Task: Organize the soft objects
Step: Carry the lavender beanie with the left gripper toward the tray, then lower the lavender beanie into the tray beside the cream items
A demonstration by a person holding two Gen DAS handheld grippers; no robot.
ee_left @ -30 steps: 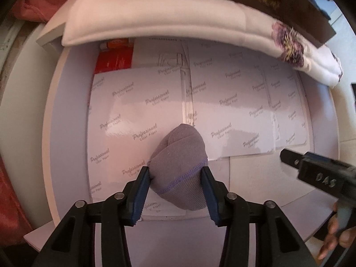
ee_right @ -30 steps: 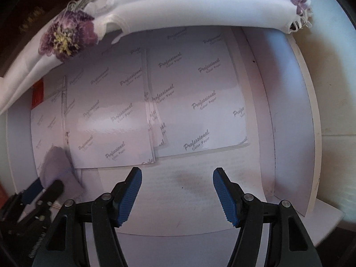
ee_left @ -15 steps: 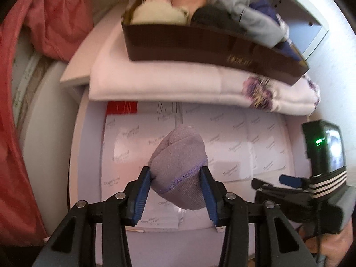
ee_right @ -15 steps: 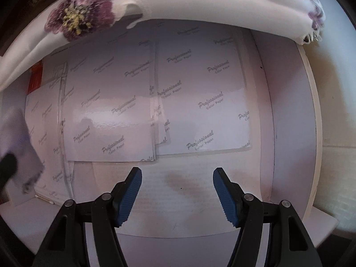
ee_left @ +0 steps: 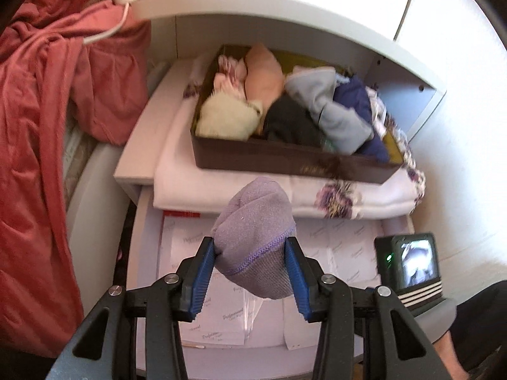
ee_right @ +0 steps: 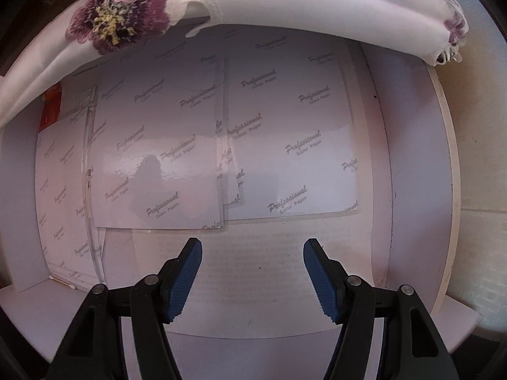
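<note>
One rolled lilac sock (ee_left: 253, 237) is clamped in the left gripper (ee_left: 250, 272), held in the air just in front of the brown box (ee_left: 285, 158), which already holds several soft bundles. Right gripper (ee_right: 252, 275): jaws spread, empty, below the box. Judged remaining: dropping this sock in.

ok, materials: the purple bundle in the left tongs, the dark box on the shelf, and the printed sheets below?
Purple bundle: looks like knit fabric, matte and fuzzy, with a stitched purple hem; likely a rolled sock.
Dark box: stiff brown walls, probably cardboard or fabric-covered board; too blurred to be sure.
Printed sheets: glossy coated paper, marked "Professional Color Paper", with window glare on the surface.
</note>
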